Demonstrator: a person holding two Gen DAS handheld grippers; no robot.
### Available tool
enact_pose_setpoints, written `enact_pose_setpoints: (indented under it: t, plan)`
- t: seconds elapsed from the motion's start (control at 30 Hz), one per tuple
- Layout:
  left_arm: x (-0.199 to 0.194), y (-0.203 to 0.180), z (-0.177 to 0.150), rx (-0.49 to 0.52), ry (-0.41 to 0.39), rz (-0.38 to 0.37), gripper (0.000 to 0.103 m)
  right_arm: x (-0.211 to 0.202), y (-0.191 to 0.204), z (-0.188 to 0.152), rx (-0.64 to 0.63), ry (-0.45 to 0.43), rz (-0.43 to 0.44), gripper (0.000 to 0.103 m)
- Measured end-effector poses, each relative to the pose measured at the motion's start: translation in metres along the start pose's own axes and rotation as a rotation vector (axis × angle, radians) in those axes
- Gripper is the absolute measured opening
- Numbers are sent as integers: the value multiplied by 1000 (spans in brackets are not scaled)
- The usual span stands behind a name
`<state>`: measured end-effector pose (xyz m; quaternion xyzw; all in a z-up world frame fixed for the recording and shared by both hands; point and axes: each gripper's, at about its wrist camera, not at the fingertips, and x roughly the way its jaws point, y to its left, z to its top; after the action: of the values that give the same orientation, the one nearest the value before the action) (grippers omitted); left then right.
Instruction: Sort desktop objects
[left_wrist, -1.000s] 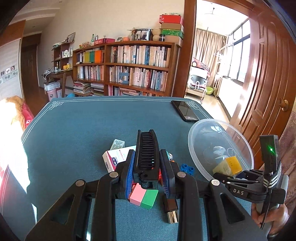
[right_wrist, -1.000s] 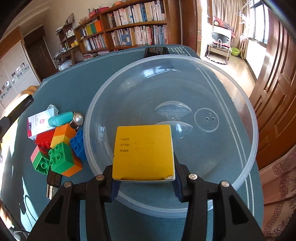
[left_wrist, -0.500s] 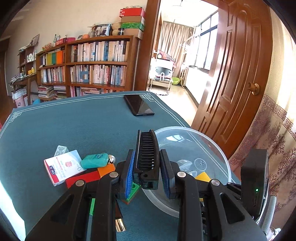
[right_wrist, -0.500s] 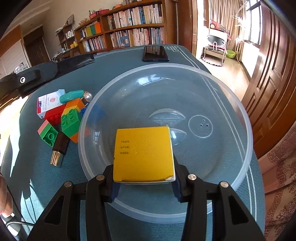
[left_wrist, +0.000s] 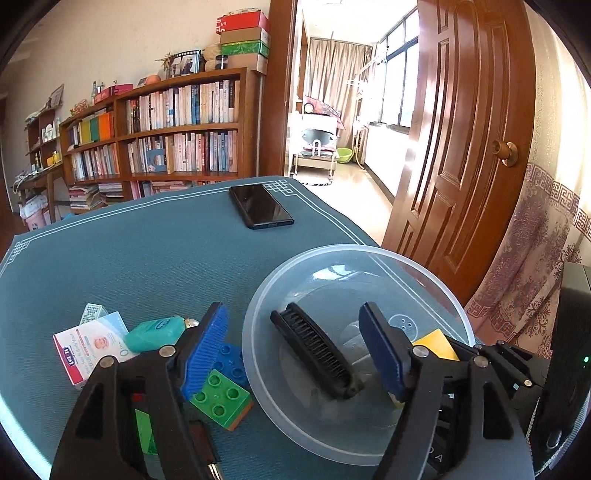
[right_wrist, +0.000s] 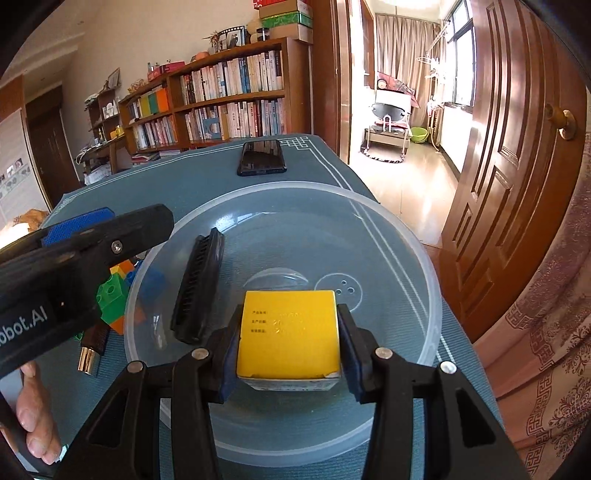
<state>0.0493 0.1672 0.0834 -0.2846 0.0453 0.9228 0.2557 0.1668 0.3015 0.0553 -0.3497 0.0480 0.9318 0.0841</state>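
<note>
A clear plastic bowl (left_wrist: 439, 295) (right_wrist: 413, 254) sits on the blue-green table mat. A black comb (left_wrist: 314, 350) (right_wrist: 199, 288) lies inside it at the left. My left gripper (left_wrist: 295, 354) is open over the bowl's left rim, with the comb loose between its jaws. My right gripper (right_wrist: 288, 332) is shut on a yellow box (right_wrist: 288, 332) and holds it over the bowl's near part; the box also shows in the left wrist view (left_wrist: 436, 343).
Left of the bowl lie toy bricks (left_wrist: 218, 395) (right_wrist: 114, 295), a teal case (left_wrist: 155, 334), a white and red box (left_wrist: 92, 350) and a gold-tipped black item (right_wrist: 90, 350). A black phone (left_wrist: 260, 206) (right_wrist: 262, 157) lies at the far edge. The table's right edge runs beside the bowl.
My left gripper has swung right over the bowl and opened, letting go of the black comb, which now lies in the bowl. My right gripper keeps hold of the yellow box.
</note>
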Motion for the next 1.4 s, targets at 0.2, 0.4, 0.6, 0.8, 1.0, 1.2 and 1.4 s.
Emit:
enact_pose_setpoints:
  t: [0.2,0.4,0.6,0.8,1.0,1.2,1.4]
  plan:
    - [-6,5,1,16,-14,71,83,-4,-5,2,20,-34,-70,61]
    - [-5,13,-2,14,0,119,83,-7,-9,2,36,-41,-91,64]
    - [-11,18,-2,28,-21,180,83,-16,-8,-2,51,-72,-65,70]
    - [-14,25,-2,14,-21,194,83,-22,-1,-2,59,-89,-49,73]
    - [-17,34,-1,-8,-25,202,83,-25,2,-3,104,-103,-24,75]
    - [-18,41,0,-19,-28,225,83,-28,12,-4,118,-99,19,75]
    - [-20,45,0,-14,-33,256,83,-37,31,-6,82,-112,75,76]
